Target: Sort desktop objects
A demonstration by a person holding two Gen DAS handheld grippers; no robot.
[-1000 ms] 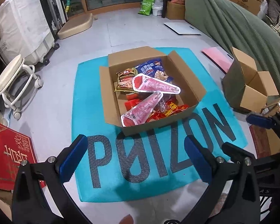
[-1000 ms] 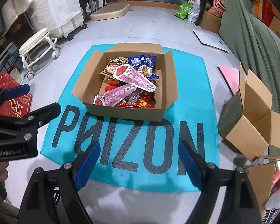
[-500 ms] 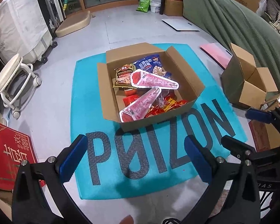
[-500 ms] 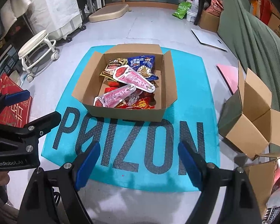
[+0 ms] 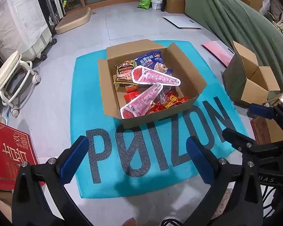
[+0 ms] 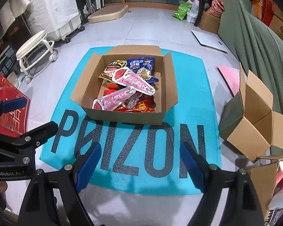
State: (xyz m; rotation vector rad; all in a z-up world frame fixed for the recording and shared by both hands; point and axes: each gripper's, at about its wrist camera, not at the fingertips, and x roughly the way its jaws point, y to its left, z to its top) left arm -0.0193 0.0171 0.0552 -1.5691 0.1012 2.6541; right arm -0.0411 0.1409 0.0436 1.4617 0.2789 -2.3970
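An open cardboard box (image 5: 188, 73) (image 6: 88, 86) sits on a teal mat marked POIZON (image 5: 84, 98) (image 6: 207, 113). It holds several snack packs: two pink cone-shaped packs (image 5: 156, 77) (image 6: 134, 80), a blue walnut bag (image 5: 151, 59) (image 6: 141, 63), a brown cereal bag (image 5: 125, 69) and red packets (image 5: 173, 101). My left gripper (image 5: 135, 160) is open and empty, above the mat's near edge. My right gripper (image 6: 139, 165) is open and empty too, beside it; its fingers (image 5: 260, 111) show at the right of the left wrist view.
A second open cardboard box (image 5: 251, 81) (image 6: 254, 113) lies tipped at the mat's right. A white wheeled stool (image 5: 11, 75) (image 6: 35, 50) stands left. A red printed box (image 5: 7, 154) lies near left. A green covered sofa (image 5: 245, 18) runs along the right.
Both grippers have drawn back a little, so the box looks slightly farther away. Both stay open; nothing in the box has moved.
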